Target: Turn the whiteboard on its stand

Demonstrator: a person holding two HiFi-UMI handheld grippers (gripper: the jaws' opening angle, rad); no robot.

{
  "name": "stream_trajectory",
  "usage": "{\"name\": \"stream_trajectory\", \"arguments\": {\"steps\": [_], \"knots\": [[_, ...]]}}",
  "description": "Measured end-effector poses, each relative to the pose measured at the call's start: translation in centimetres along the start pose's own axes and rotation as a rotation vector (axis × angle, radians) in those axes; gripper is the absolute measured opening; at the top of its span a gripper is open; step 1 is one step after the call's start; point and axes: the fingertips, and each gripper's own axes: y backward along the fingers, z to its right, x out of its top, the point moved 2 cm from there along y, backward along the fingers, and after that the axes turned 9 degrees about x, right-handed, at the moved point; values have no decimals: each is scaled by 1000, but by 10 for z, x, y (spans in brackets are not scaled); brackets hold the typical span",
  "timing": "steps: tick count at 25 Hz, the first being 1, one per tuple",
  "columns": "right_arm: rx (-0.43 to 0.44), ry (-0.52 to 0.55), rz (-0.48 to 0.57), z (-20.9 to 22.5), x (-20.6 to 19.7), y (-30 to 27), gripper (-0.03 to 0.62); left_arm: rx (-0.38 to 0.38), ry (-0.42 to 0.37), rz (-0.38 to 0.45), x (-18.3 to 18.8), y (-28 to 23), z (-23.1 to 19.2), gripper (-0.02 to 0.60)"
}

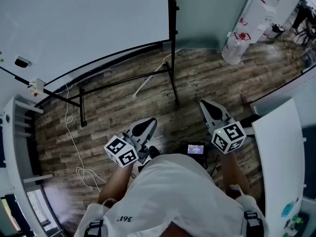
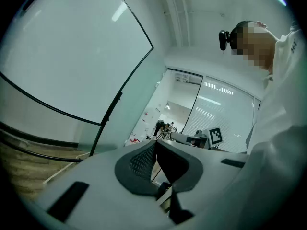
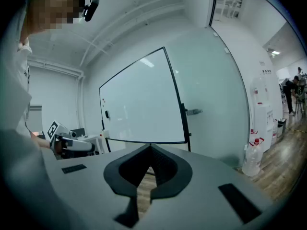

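With left hand-held gripper (image 1: 144, 127) and right hand-held gripper (image 1: 211, 109) both clenched and empty, advance toward whiteboard (image 1: 84, 23) at 11 o'clock; unclench, clamp its edge, rotate slowly on stand (image 1: 172, 58).

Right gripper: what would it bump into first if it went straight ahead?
Probably the whiteboard, near its bottom edge. Nothing stands between it and the right gripper, though depth is hard to judge.

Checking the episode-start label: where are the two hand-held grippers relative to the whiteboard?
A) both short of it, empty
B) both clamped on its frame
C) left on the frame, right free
A: the left hand-held gripper and right hand-held gripper sit over the floor, short of the whiteboard, jaws together on nothing.
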Motion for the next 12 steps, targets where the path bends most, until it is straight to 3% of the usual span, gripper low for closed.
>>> {"name": "stream_trajectory", "arguments": {"steps": [12], "knots": [[-13,-19,12,25,1,16,25,-24,-16,2,-2,-27,15,8]]}}
